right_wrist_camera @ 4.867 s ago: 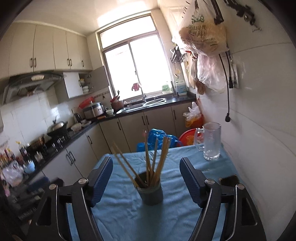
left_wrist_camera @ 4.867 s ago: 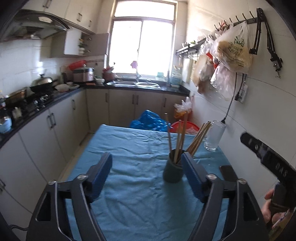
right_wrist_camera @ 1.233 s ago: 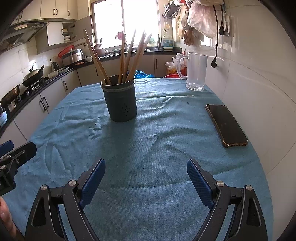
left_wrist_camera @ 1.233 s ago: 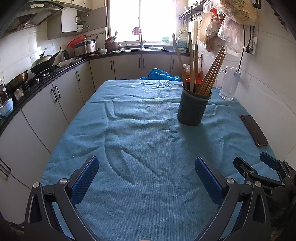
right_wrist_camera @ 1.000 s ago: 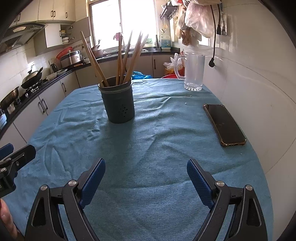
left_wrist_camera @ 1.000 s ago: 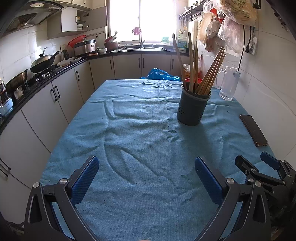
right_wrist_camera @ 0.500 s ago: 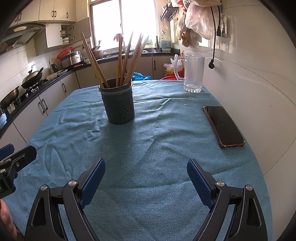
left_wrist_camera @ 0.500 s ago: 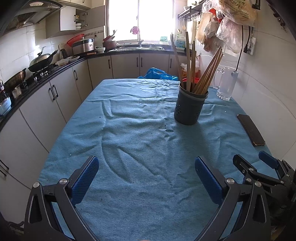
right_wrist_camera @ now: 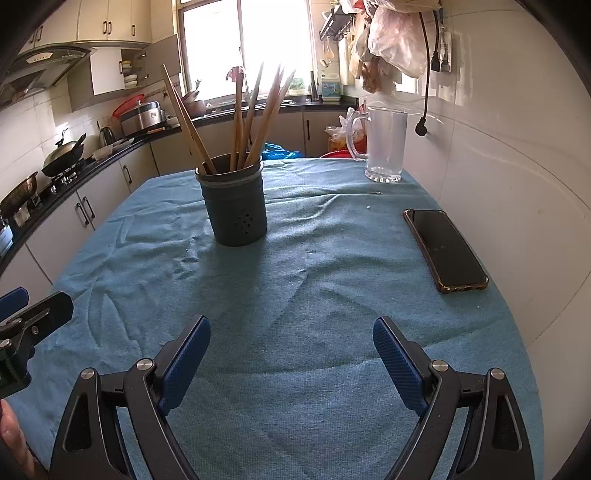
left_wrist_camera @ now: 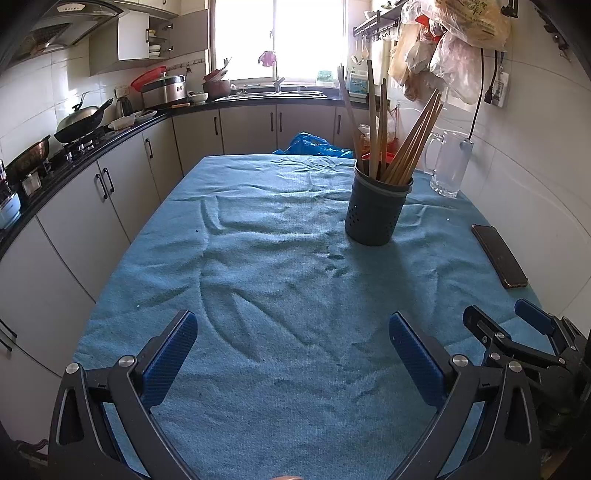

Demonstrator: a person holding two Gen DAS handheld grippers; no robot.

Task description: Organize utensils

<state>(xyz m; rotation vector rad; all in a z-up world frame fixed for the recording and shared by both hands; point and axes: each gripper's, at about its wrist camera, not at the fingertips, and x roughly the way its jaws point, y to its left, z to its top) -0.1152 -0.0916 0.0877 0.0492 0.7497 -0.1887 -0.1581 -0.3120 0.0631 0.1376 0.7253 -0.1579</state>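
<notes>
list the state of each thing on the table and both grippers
chopsticks: standing in the holder, leaning apart
holder: upright on the cloth
glass mug: upright, looks empty
phone: lying flat, screen dark
left gripper: open, empty
right gripper: open, empty

I'm looking into a home kitchen. Along the left of the frame runs a dark counter (left_wrist_camera: 110, 129) over pale cabinets (left_wrist_camera: 129, 173), with a wok (left_wrist_camera: 79, 123) on a gas stove and a rice cooker (left_wrist_camera: 162, 90) farther back. A range hood (left_wrist_camera: 74, 18) sits upper left, a sink (left_wrist_camera: 280, 90) lies under the bright window (left_wrist_camera: 277, 37) at top centre, and plastic bags (left_wrist_camera: 454, 40) hang upper right.
</notes>
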